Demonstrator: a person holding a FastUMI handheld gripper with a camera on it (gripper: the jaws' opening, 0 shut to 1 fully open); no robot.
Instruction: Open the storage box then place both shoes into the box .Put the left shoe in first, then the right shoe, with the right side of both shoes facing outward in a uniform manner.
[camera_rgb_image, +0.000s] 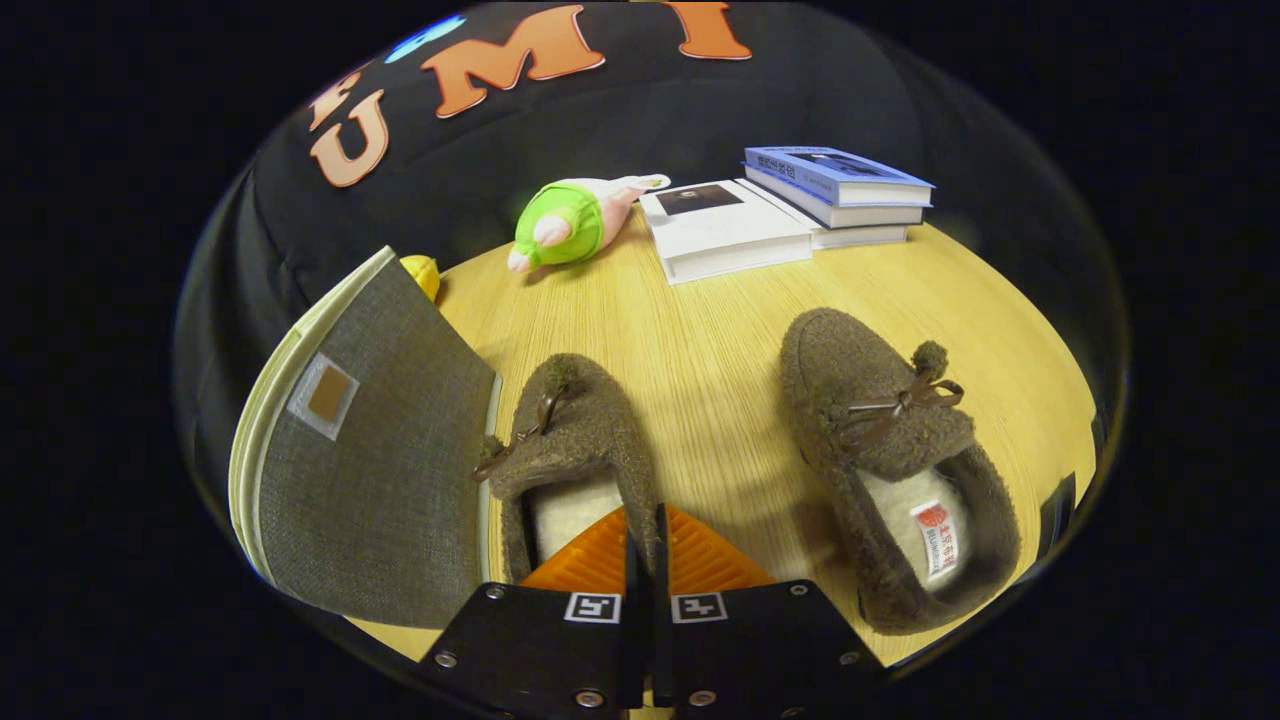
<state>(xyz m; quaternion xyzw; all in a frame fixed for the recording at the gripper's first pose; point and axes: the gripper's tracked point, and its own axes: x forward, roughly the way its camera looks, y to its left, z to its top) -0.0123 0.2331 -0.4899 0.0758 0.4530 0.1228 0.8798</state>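
Gripper view: the gripper (641, 535) has its fingers pinched together on the right side wall of the left shoe (572, 440), one finger inside the opening over the pale lining, the other outside, wall clamped between both.

Taking the left shoe as landmark:
- It's a brown fuzzy slipper w/ a small bow and pompom near the toe; toe points away from the fingers, heel end under them.
- Storage box (375, 450) just beside it on its left, touching or nearly so; grey fabric panel w/ a small tan label patch and pale edge trim. Panel stands tilted; can't tell if it's the lid or a side wall, nor whether the box is open.
- Right shoe (885, 450) well apart to its right, same brown fuzzy type, bow and pompom, pale lining w/ a red-and-white tag inside; sits flat on the wooden table (700, 330), toe also away from the fingers.
- Beyond its toe, near the booth wall: green-and-pink plush toy (565, 222) lying on its side.
- Right of the toy: a white book (725, 230) flat on the table, then a blue book (835, 180) stacked on another pale one.
- Small yellow thing (422, 272) behind the box's far corner, mostly hidden; can't tell what.
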